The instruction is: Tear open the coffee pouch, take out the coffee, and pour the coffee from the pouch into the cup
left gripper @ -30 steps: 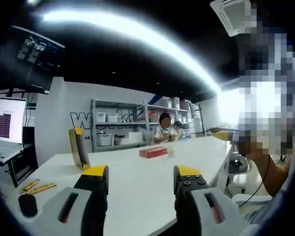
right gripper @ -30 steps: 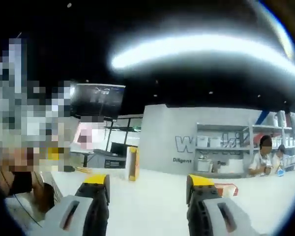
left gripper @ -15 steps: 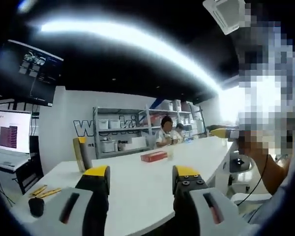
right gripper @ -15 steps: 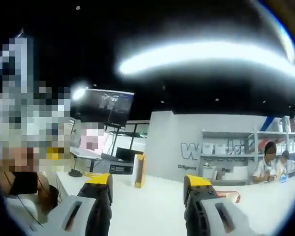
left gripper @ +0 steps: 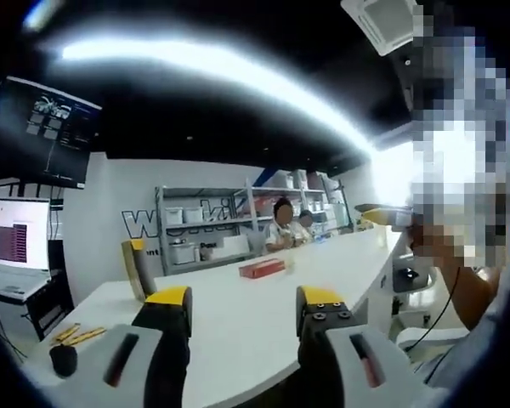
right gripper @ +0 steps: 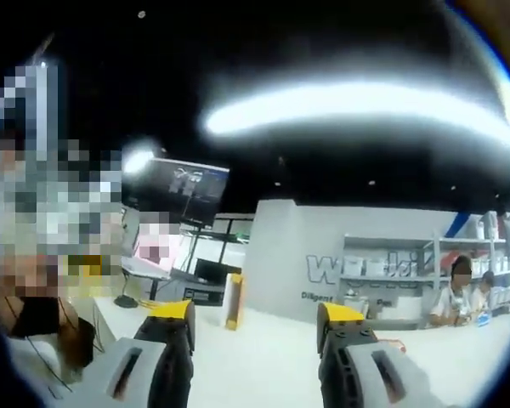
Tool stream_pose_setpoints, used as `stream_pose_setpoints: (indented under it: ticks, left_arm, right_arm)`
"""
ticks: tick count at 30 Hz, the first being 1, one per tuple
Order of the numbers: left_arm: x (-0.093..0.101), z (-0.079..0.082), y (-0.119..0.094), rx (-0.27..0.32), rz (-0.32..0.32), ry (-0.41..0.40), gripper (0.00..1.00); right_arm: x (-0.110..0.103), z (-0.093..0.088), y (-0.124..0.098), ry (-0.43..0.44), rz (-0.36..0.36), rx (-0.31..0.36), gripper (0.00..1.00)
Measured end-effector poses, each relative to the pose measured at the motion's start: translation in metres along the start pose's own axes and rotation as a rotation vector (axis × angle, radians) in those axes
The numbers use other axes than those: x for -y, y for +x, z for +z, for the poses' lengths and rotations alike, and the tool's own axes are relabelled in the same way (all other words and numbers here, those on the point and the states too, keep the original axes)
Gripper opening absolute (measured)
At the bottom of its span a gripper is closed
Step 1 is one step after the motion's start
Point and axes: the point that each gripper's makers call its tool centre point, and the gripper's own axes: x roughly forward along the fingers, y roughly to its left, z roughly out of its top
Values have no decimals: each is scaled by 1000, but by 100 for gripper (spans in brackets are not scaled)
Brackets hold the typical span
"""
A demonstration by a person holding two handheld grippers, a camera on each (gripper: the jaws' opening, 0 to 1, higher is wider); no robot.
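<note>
While we hold both tongs raised, left gripper [left gripper: 235, 308] and right gripper [right gripper: 259, 323] gape with nothing between them. The yellow pouch [left gripper: 137, 266] stands ahead on the white table [left gripper: 263, 297], awaiting approach.

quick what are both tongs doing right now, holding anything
Left tongs: open, holding nothing, raised above the white table.
Right tongs: open, holding nothing, also up above the table.

Both views look level across the white table [left gripper: 238, 306] toward the far shelving [right gripper: 382, 280].
</note>
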Motion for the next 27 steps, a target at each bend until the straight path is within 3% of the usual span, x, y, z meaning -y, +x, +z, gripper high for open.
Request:
stream_pose_setpoints:
  ticks: [27]
  left_arm:
    - [9,2,-2,2,-2,19,49]
  right_arm:
    - [1,8,-11,-7,2,19,57]
